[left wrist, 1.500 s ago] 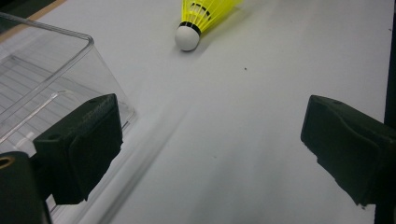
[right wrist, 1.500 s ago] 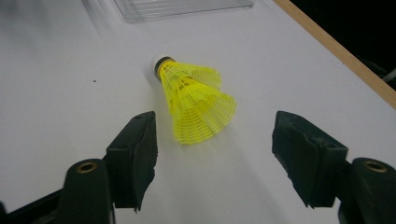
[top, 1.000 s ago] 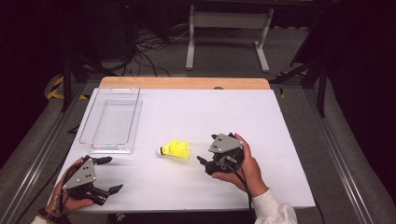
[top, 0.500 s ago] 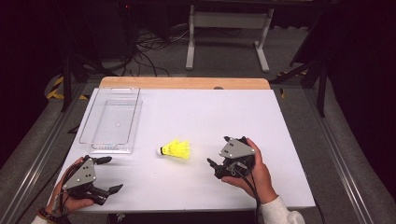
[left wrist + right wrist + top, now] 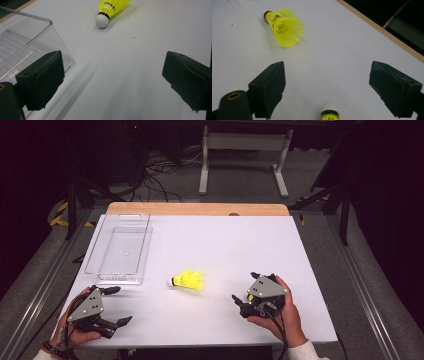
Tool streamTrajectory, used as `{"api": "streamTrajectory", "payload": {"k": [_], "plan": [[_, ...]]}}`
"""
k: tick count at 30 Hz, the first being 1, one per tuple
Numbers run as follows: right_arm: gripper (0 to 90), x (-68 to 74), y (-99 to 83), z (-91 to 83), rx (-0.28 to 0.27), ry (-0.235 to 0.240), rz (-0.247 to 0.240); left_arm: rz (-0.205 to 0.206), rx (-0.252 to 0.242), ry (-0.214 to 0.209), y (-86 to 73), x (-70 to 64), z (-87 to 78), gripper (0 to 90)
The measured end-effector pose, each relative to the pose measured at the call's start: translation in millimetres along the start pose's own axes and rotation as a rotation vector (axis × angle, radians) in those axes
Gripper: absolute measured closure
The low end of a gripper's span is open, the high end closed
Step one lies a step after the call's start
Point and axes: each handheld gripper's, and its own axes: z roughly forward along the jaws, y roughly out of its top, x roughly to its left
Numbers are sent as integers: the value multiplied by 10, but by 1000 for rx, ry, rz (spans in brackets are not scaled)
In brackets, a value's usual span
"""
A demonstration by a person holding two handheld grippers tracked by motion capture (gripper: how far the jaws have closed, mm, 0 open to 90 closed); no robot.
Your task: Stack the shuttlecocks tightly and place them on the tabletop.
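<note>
- Now the right claw (image 5: pixel 245 287) sits nearer the front edge of the worktop (image 5: pixel 225 245) and farther right than a second ago. I have drawn it back from the yellow shuttlecock (image 5: pixel 187 280).
- Its jaws stand wide and grip nothing. In the right gripper view a small white-capped yellow piece (image 5: pixel 329 112) shows low between them; I cannot tell what it is.
- The shuttlecock has not moved: it lies on its side on the worktop, cork pointing toward the clear tray (image 5: pixel 95 250), just outside the tray's near corner and touching neither claw.
- The left claw (image 5: pixel 120 305) has stayed at the near left corner beside the tray, jaws also wide and empty.
- I judge this retreat leaves the shuttlecock free on the worktop, with an open line from the left claw to it and the tray close by for dropping it in.
</note>
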Motion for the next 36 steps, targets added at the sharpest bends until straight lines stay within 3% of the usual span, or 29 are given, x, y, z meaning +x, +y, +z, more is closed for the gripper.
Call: {"api": "streamTrajectory", "payload": {"k": [18,28,36], "plan": [[204,47,-350,-280,-11,-6,55,16,-7,-17,54,31,72,52],[234,58,-565,-396,-32,-20,125,14,0,-17,60,32,90,53],[286,129,-735,-335,45,23,149,17,3,-16,62,32,90,53]]}}
